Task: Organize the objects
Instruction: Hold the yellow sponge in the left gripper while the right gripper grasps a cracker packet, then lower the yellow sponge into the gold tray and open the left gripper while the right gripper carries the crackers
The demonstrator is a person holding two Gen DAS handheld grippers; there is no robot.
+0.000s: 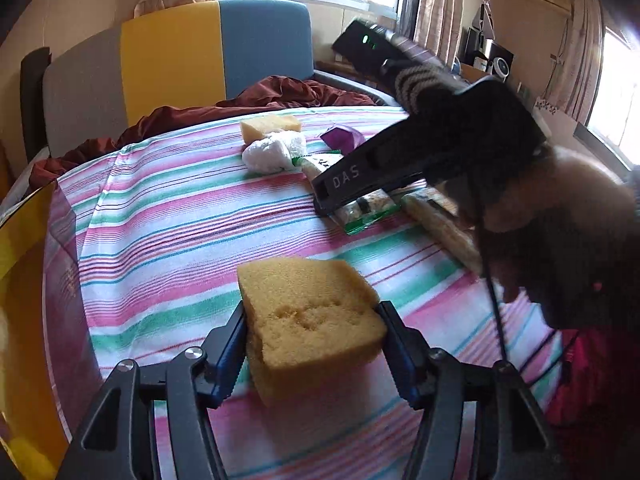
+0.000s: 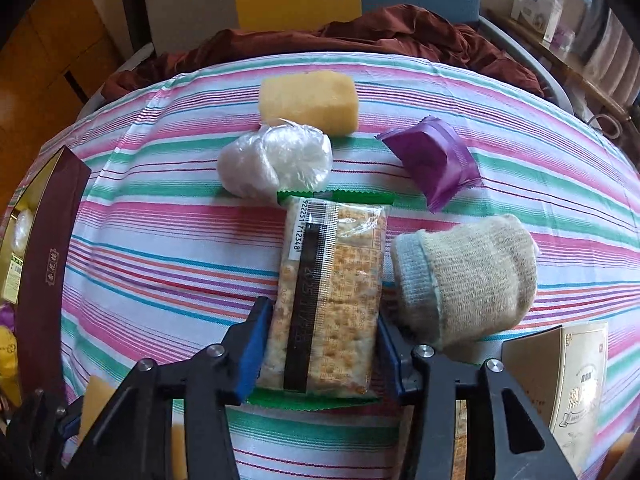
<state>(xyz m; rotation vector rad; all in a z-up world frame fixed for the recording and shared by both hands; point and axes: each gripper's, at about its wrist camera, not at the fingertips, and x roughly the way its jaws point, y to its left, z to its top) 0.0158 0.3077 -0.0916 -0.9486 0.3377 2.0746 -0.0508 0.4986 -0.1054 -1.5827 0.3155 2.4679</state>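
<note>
My left gripper (image 1: 312,336) is shut on a yellow sponge (image 1: 312,320), held just above the striped tablecloth (image 1: 160,216). My right gripper (image 2: 320,324) is closed on a cracker packet (image 2: 328,292) with green ends that lies on the cloth; it also shows in the left wrist view (image 1: 368,208) under the right gripper's black body (image 1: 432,156). A second yellow sponge (image 2: 308,102), a white plastic-wrapped bundle (image 2: 276,166), a purple packet (image 2: 434,162) and a rolled beige sock (image 2: 468,276) lie around it.
A dark red box with a gold inside (image 2: 44,264) stands at the left edge, also in the left wrist view (image 1: 36,280). A beige carton (image 2: 572,380) sits at the right. A dark red blanket (image 2: 360,32) and a coloured headboard (image 1: 180,48) lie beyond.
</note>
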